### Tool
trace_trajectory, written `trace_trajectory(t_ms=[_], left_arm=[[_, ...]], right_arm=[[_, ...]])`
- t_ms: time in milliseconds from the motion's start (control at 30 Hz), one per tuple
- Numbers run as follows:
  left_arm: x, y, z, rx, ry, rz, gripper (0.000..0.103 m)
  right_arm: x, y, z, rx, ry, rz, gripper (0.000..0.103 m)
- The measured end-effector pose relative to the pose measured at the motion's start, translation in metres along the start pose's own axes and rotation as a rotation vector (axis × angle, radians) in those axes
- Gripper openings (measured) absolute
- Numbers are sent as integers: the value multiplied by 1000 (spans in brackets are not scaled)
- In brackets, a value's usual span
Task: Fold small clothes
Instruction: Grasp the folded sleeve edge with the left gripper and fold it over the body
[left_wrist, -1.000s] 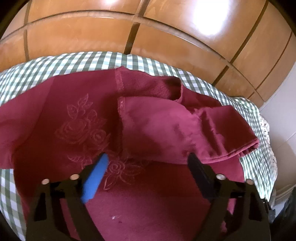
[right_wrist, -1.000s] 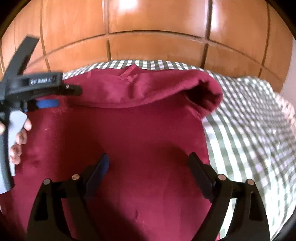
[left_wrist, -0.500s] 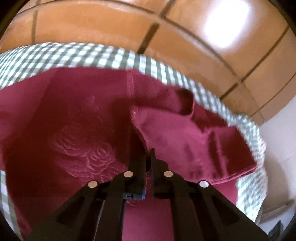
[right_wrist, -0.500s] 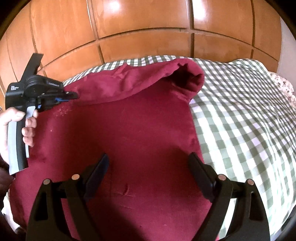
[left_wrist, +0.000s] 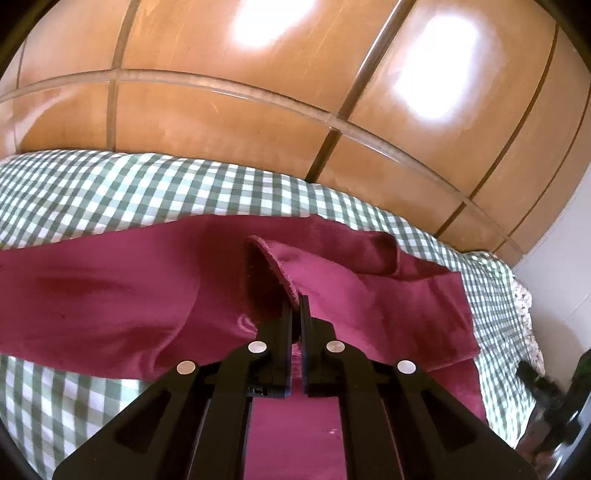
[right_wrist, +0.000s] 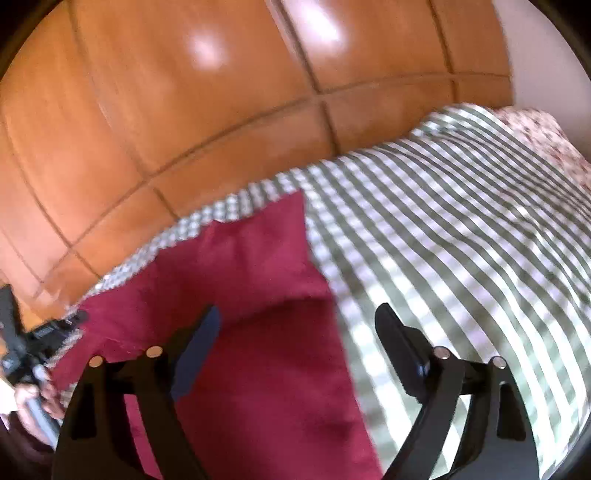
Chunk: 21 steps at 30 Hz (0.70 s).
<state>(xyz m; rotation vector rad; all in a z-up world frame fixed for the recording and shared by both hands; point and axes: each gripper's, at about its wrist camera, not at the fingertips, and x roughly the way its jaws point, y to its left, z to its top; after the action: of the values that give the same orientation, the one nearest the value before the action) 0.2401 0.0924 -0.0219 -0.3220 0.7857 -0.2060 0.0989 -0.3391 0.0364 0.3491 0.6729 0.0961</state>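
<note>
A dark red garment (left_wrist: 129, 295) lies on a green-and-white checked cloth (left_wrist: 110, 192). My left gripper (left_wrist: 294, 306) is shut on a raised fold edge of the garment and holds it lifted above the rest. In the right wrist view the garment (right_wrist: 258, 369) fills the lower left, with a folded part (right_wrist: 258, 251) behind. My right gripper (right_wrist: 295, 332) is open and empty above the garment's right edge. The left gripper (right_wrist: 55, 328) and the hand holding it show at the far left of that view, blurred.
A wooden panelled wall (left_wrist: 295, 92) stands right behind the checked cloth. A floral fabric (right_wrist: 546, 136) lies at the far right edge of the bed. A pale wall (left_wrist: 561, 277) and dark objects (left_wrist: 546, 387) are at the right.
My left gripper closed on the garment's fold edge and lifted it, tilting up toward the wall. My right gripper swung right, staying open; the view is blurred with motion.
</note>
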Motion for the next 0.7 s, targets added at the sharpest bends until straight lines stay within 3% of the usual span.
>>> trace_trajectory(t_ms=[133, 333, 467, 533, 600, 700], left_arm=[[0, 0, 0, 40, -37, 46, 2], [28, 23, 4, 37, -33, 184, 2], [53, 35, -8, 74, 34, 317, 2], [53, 50, -15, 18, 49, 398, 4], [39, 55, -19, -27, 8, 389, 10], [19, 40, -21, -3, -71, 294, 11]], right_arm=[[33, 44, 18, -143, 28, 10, 80], [126, 54, -5, -190, 220, -127, 73], [133, 60, -27, -256, 147, -187, 77], [131, 59, -29, -249, 144, -182, 77], [131, 55, -30, -240, 138, -173, 78], [130, 57, -31, -251, 133, -181, 79]])
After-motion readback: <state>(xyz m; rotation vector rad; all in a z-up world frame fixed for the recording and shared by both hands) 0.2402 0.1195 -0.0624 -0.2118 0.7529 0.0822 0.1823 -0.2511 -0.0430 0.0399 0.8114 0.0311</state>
